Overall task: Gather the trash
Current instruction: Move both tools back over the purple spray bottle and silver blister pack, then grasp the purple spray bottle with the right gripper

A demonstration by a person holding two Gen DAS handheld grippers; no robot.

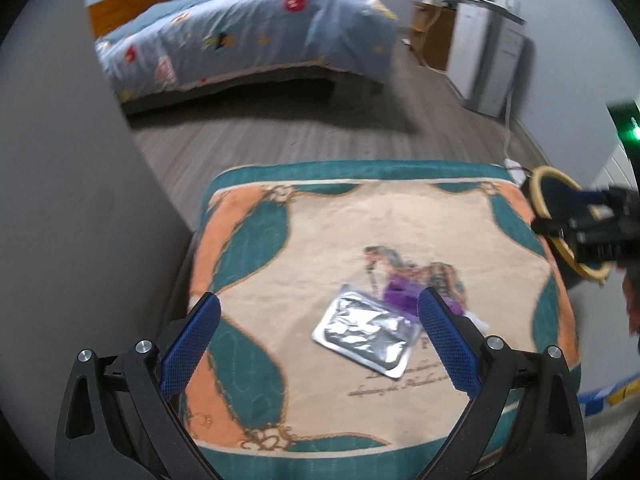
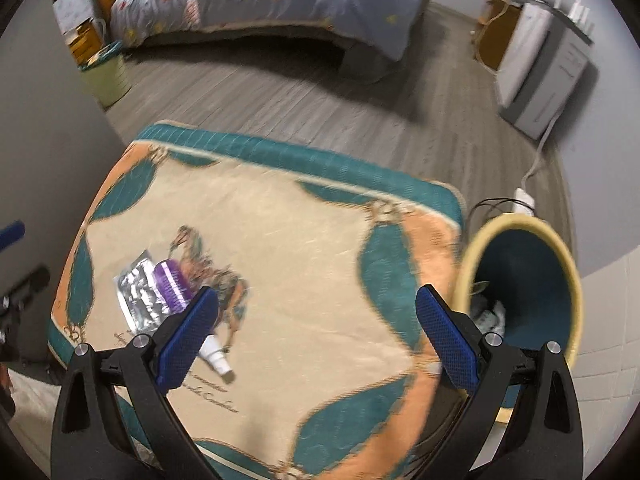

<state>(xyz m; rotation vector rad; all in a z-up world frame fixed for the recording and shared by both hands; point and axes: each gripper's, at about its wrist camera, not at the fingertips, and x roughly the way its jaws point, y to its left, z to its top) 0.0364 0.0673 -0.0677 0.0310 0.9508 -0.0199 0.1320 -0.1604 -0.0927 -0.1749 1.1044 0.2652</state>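
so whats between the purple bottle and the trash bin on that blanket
Nothing: in the right wrist view the blanket runs bare from the purple bottle to the trash bin, apart from the right tongs' own open fingers.

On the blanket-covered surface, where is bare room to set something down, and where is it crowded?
Bare: the blanket from the horse print across to the bin-side edge, and the far strip along the teal border. Crowded: the near-centre patch where the foil packet and the purple bottle lie together.
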